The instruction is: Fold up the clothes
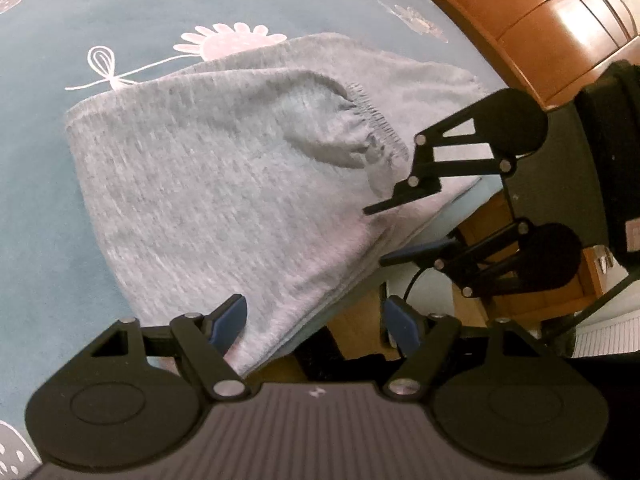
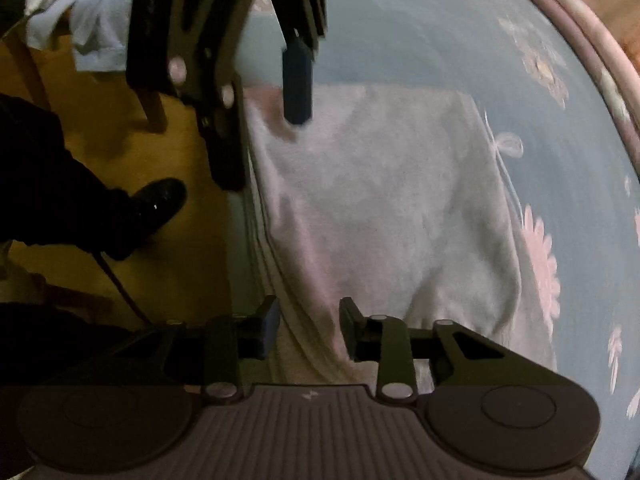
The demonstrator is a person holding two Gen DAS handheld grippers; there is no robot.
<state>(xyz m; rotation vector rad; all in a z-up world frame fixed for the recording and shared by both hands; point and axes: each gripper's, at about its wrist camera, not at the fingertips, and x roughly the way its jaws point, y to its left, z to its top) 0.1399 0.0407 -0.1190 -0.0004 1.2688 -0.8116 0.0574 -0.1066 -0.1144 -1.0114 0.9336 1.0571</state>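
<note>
Your grey knitted garment with the gathered elastic band [image 1: 224, 184] lies in a compact, layered rectangle on the pale blue bedsheet printed with white flowers [image 1: 80, 40], its near side running along the mattress edge and slightly over it. It already looks folded; whether another fold is wanted, the views cannot settle.

Your left gripper [image 1: 314, 326] stands wide apart at the garment's near corner, gripping nothing. Your right gripper [image 2: 308, 330] is also parted, at the opposite end of that same edge, its pads straddling cloth without closing on it.

The knit looks soft, light and limp, so it will likely sag and stretch if lifted by one point. If you take hold, pinch all layers together at the edge corners, away from the bulky gathered band.
</note>
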